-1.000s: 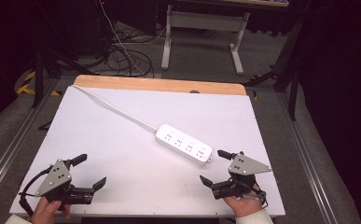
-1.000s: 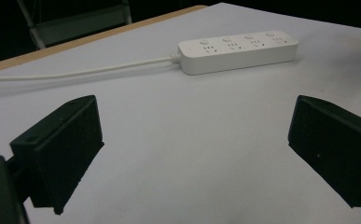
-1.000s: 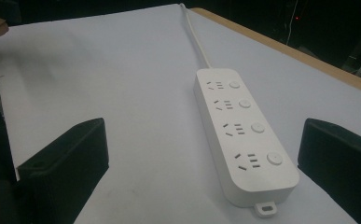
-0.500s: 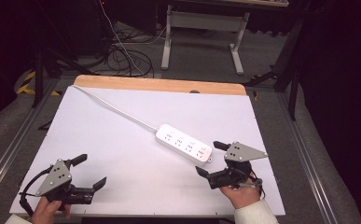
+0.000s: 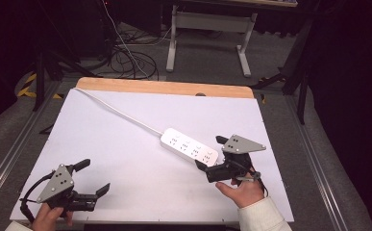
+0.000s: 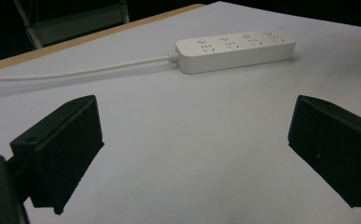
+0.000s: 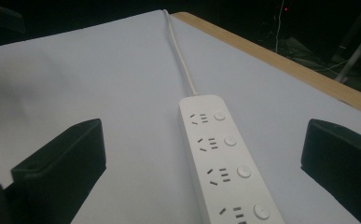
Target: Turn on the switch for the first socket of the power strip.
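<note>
Right gripper (image 5: 211,154): jaws spread wide, holding nothing, now moved up from the bench's near edge to straddle the near end of the white power strip (image 5: 189,146), which lies right of centre on the bench (image 5: 126,144) — judged an approach to grasp. Left gripper (image 5: 93,177): unmoved at 7 o'clock, jaws apart, empty. Containers: none on the bench.

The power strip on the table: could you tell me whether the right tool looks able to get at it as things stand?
Probably yes. The right tool is open at the near end of the power strip, which lies between its jaws in the right gripper view, with only bare table around it.
</note>
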Tool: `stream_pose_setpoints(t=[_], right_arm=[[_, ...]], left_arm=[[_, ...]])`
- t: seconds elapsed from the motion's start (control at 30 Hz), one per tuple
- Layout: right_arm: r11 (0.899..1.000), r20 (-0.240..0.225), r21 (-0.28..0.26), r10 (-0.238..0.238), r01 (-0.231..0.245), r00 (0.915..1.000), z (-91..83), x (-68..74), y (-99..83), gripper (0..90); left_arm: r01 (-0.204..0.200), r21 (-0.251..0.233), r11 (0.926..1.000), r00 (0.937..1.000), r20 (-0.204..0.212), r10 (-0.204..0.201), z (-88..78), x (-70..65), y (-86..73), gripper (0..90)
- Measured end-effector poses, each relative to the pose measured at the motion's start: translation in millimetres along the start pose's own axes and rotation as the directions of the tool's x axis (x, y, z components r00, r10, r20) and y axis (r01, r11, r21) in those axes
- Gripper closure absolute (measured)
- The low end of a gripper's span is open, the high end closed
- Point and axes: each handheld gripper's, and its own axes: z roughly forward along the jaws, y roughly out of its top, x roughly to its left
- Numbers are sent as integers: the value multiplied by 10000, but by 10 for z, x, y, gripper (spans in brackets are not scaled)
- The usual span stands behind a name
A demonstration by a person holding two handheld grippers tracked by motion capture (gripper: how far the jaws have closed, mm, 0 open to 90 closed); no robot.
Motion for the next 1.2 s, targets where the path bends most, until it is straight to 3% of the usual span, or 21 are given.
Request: stream_pose_setpoints(t=[0.1,0.27,0.37,0.63,0.77,0.87,0.93,1.03,1.2], right_arm=[[9999,-154,121,-104,106,9998,22,-5,51,1],[9983,-308,520,279,-263,9991,107,-74,106,1],[9976,-467,658,226,-195,9987,154,-111,139,2],[9963,-33,819,268,-264,9996,254,-168,236,2],[9963,-179,831,227,-211,9996,292,-213,268,107],[9957,-264,891,275,-251,9993,341,-255,306,122],[9894,-473,1371,553,-483,9973,389,-298,344,141],[9900,-728,1315,612,-513,9955,430,-335,397,304],[9929,-530,1178,215,-151,9984,520,-351,458,442]], left_arm=[[9,2,10000,10000,-1,-9,0,1,0,36],[-8,4,10000,10000,13,8,0,0,0,36],[-21,1,10000,10000,31,21,-1,0,0,37],[-40,1,10000,10000,82,40,-3,1,1,38],[-58,-22,10000,9999,87,58,0,3,1,37],[-55,-23,10000,9999,96,55,0,2,2,38],[-60,-8,10000,9999,102,60,-1,2,2,38],[-72,-1,10000,9999,110,72,-1,3,2,38],[-68,-1,10000,9999,119,68,-2,6,1,38]])
